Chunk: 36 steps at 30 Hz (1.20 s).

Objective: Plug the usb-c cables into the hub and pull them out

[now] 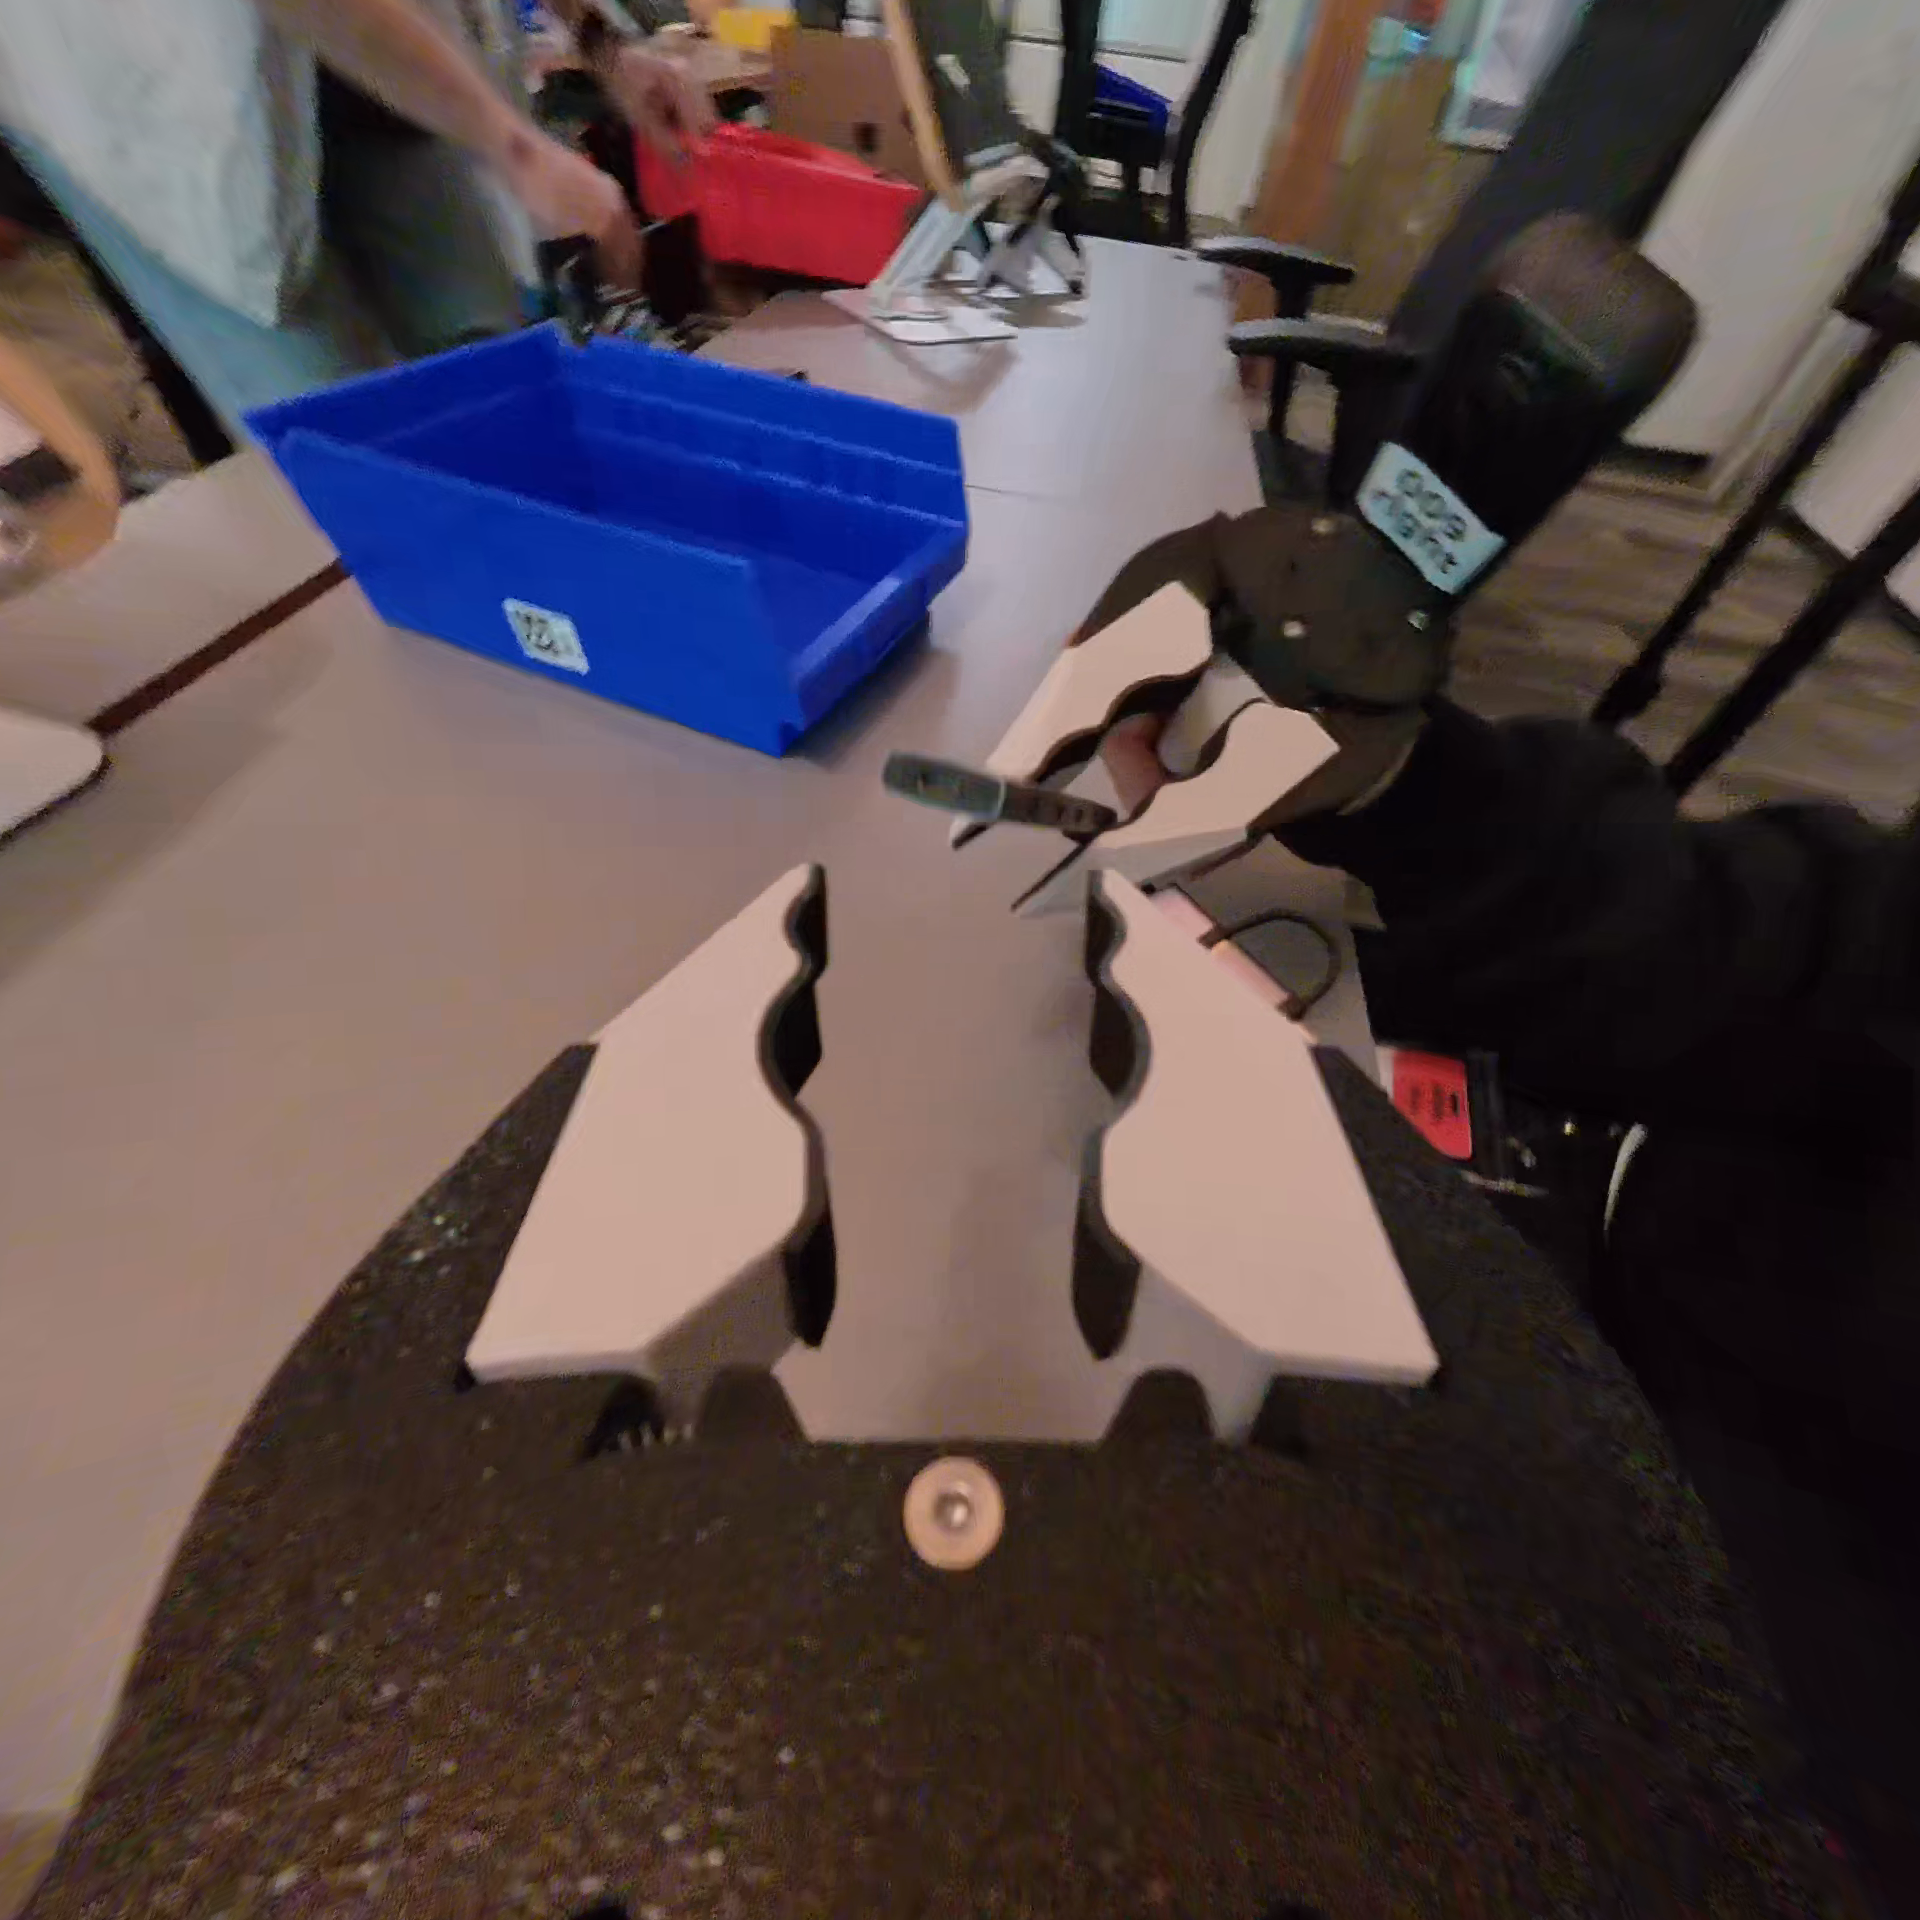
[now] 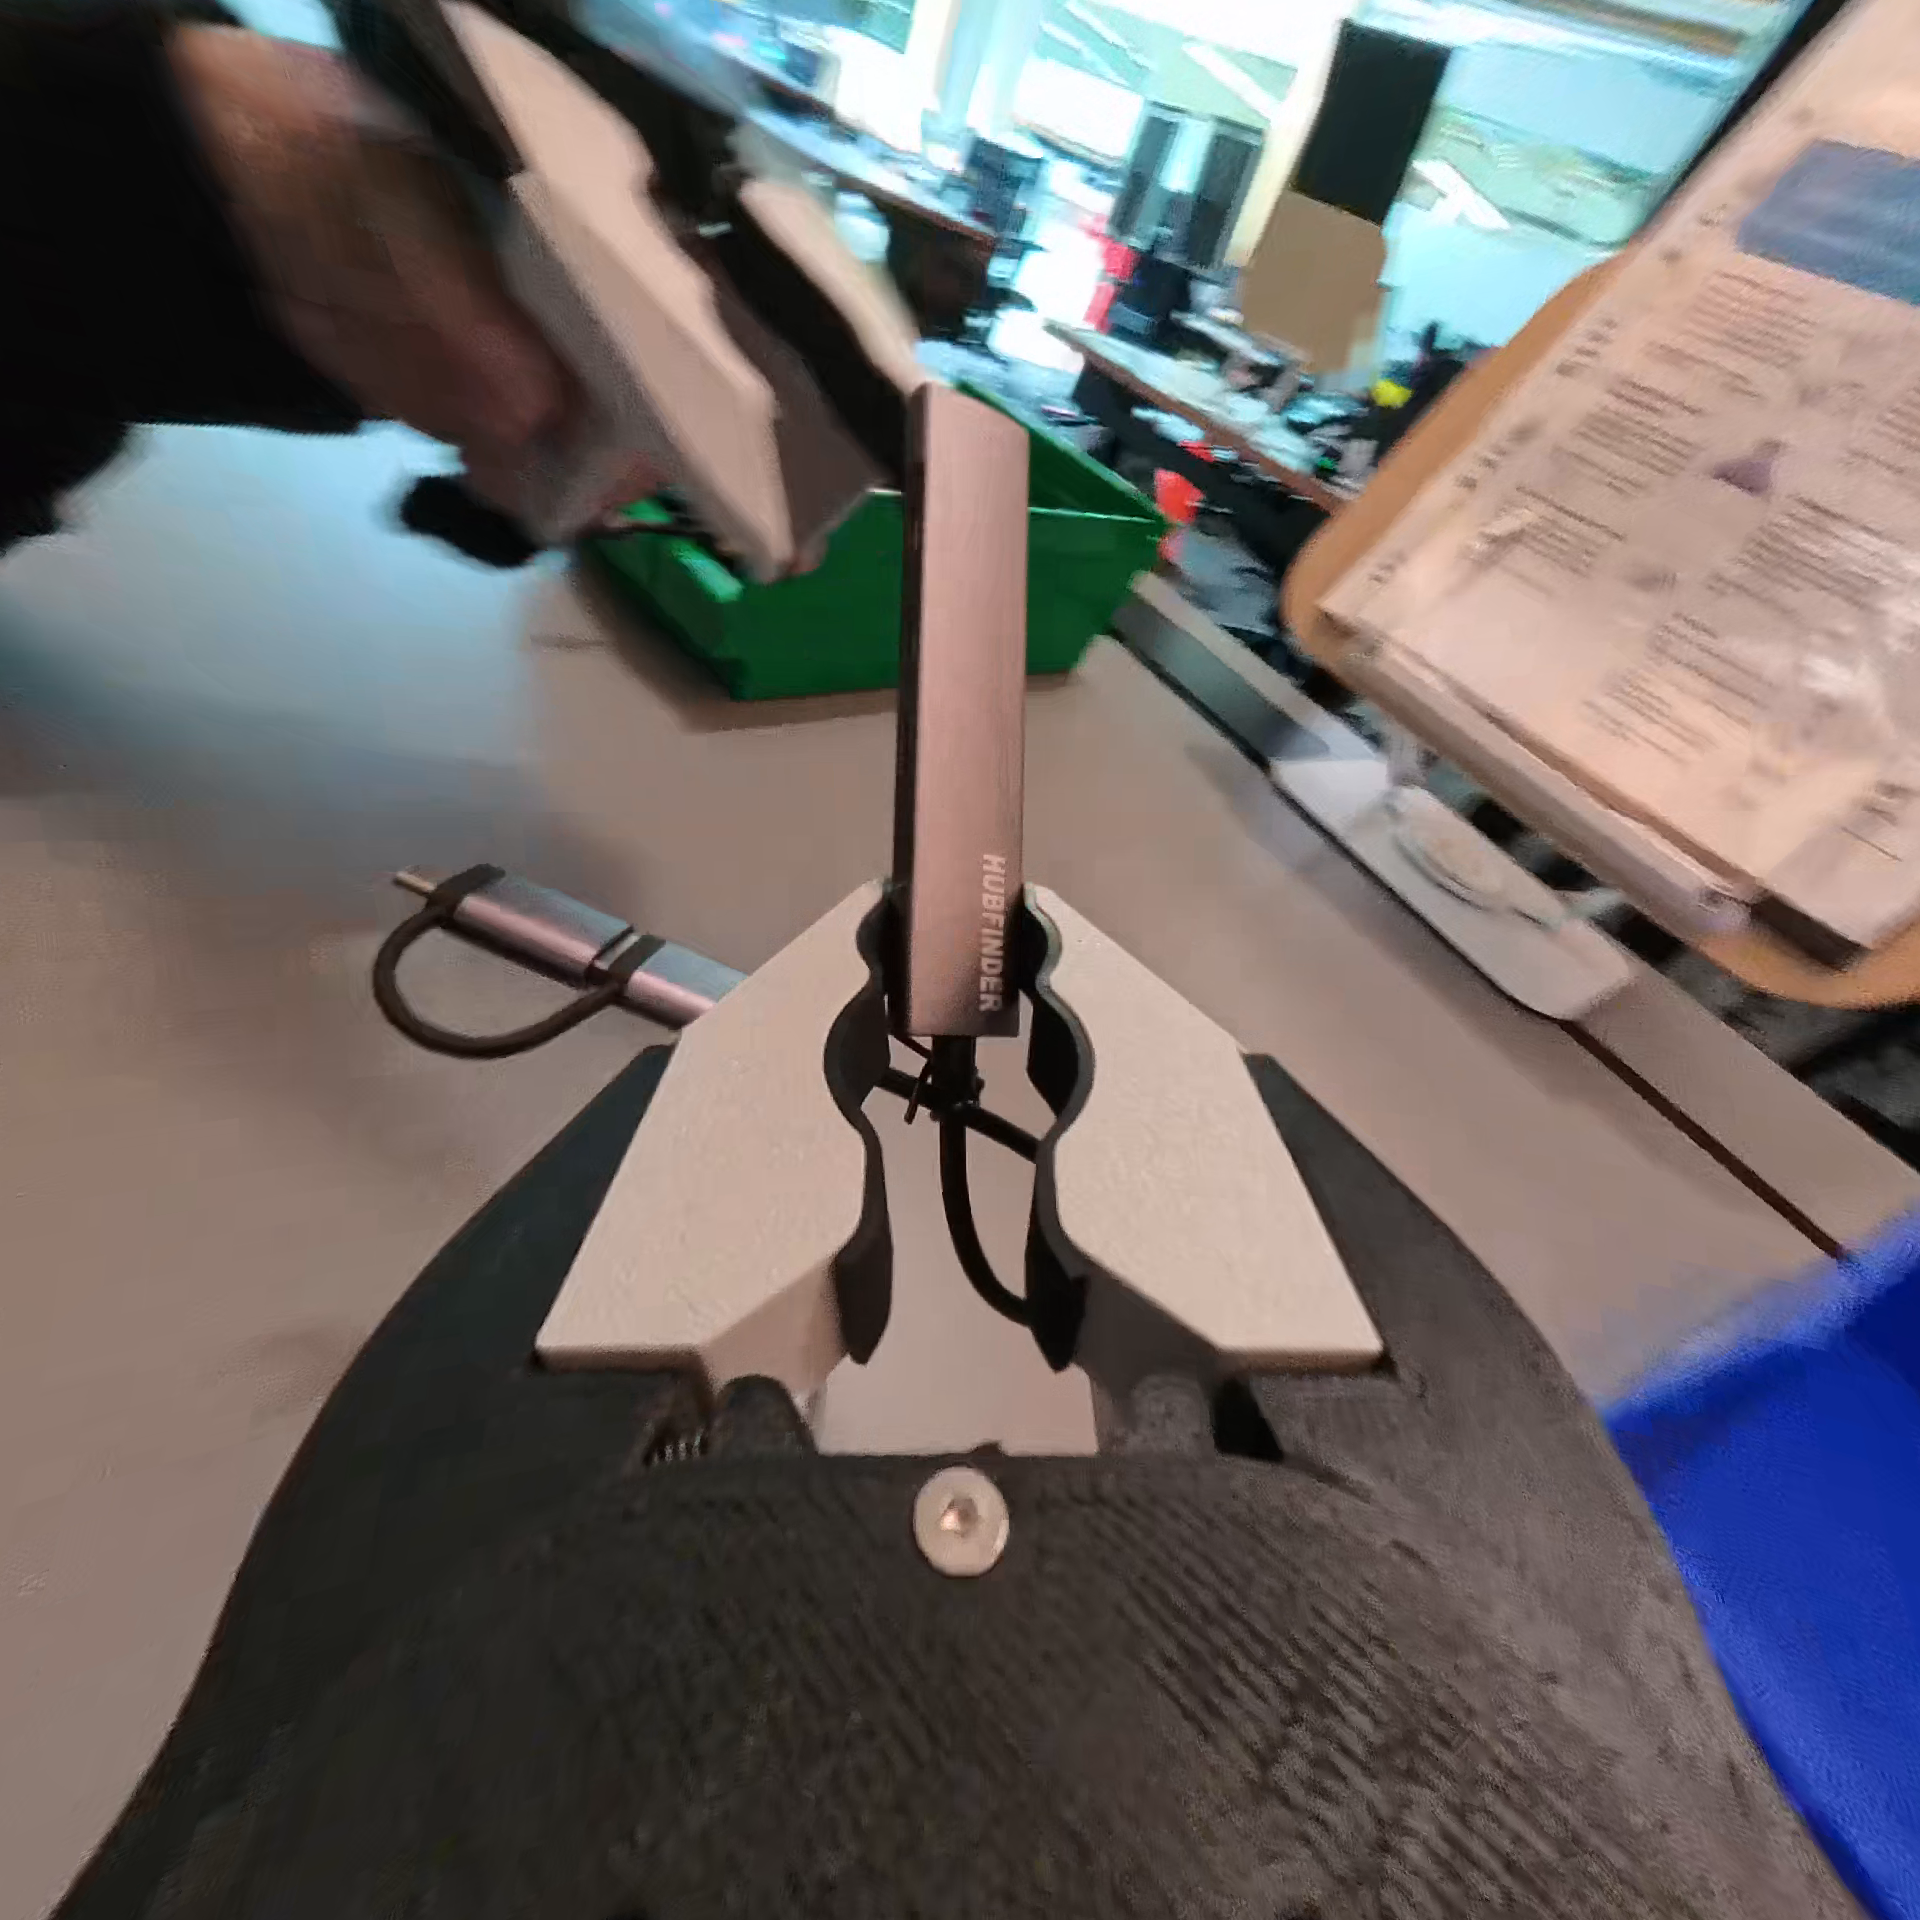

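Right gripper [image 2: 956,935] closed on hub [image 2: 961,665], held above table [image 2: 260,1039]. Left gripper [image 1: 956,914] wide open, empty, near hub.

Soft indoor light, bright blurred windows behind, motion blur, wide-angle edge distortion.

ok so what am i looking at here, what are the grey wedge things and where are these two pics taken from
Each picture comes from a camera mounted on a hand-held tool, looking along its two grey fingers. No robot: a person holds one tool in each hand.

The left tool is open and empty above the grey table, near a blue bin.

The right tool is shut on a slim metal hub, pinched at its cable end. A usb-c cable lies on the table beside it, with a green bin behind.
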Available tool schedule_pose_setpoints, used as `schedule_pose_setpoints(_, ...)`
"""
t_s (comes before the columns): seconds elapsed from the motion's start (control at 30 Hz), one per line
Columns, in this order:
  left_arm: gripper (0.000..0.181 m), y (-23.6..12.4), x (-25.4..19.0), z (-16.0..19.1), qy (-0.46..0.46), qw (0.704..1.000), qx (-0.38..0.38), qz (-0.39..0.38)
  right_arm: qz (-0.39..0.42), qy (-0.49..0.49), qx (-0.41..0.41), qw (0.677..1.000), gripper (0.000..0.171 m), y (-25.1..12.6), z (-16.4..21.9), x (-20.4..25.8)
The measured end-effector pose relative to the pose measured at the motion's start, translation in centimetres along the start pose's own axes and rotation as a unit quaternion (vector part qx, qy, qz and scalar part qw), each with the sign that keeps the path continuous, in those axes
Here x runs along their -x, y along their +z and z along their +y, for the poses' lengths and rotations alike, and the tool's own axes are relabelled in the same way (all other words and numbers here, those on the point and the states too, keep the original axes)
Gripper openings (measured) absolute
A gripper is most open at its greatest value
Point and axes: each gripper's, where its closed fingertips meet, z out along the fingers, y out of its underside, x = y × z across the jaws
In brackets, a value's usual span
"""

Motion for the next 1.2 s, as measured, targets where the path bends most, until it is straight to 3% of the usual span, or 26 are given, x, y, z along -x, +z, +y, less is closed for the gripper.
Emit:
schedule_pose_setpoints(0.1, 0.058, 0.8, -0.1, 0.9, -0.120, 0.992, -0.023, -0.021, 0.057, -0.052, 0.033, 0.996, 0.019, -0.5, 0.5, -1.6)
schedule_pose_setpoints(0.2, 0.053, 1.8, -0.4, 1.0, -0.193, 0.980, -0.050, -0.012, 0.096, -0.134, 0.077, 0.983, 0.020, -0.1, 0.9, -1.9)
schedule_pose_setpoints(0.3, 0.039, 2.6, 0.5, 1.3, -0.230, 0.972, -0.049, -0.024, 0.113, -0.182, 0.091, 0.973, 0.020, 0.5, 0.6, -1.5)
schedule_pose_setpoints(0.37, 0.013, 2.9, 0.2, 1.0, -0.251, 0.966, -0.063, 0.003, 0.122, -0.193, 0.106, 0.968, 0.020, 0.5, 0.9, -1.7)
schedule_pose_setpoints(0.53, 0.007, 3.6, -0.5, 0.6, -0.332, 0.935, -0.097, 0.076, 0.102, -0.171, 0.089, 0.976, 0.020, 0.0, 1.2, -1.7)
schedule_pose_setpoints(0.67, 0.015, 4.4, 0.0, 1.0, -0.370, 0.920, -0.107, 0.070, 0.129, -0.230, 0.130, 0.956, 0.020, 0.1, 1.5, -2.0)
schedule_pose_setpoints(0.7, 0.008, 4.4, 0.2, 1.0, -0.372, 0.919, -0.114, 0.066, 0.128, -0.223, 0.134, 0.957, 0.020, 0.3, 1.6, -2.0)
schedule_pose_setpoints(0.83, 0.007, 4.5, 0.2, 0.9, -0.376, 0.915, -0.120, 0.078, 0.118, -0.208, 0.112, 0.964, 0.023, 0.2, 1.4, -1.8)
schedule_pose_setpoints(0.9, 0.006, 4.5, 0.3, 0.9, -0.382, 0.912, -0.125, 0.083, 0.091, -0.150, 0.037, 0.984, 0.027, 0.1, 0.2, -1.2)
schedule_pose_setpoints(1.03, 0.007, 4.2, 0.4, 0.0, -0.451, 0.866, -0.169, 0.134, 0.061, -0.013, -0.126, 0.990, 0.032, -1.8, -3.2, -1.6)
schedule_pose_setpoints(1.2, 0.007, 5.1, 0.5, 0.4, -0.487, 0.844, -0.172, 0.144, 0.080, -0.084, -0.068, 0.991, 0.029, -1.4, -1.5, -1.6)
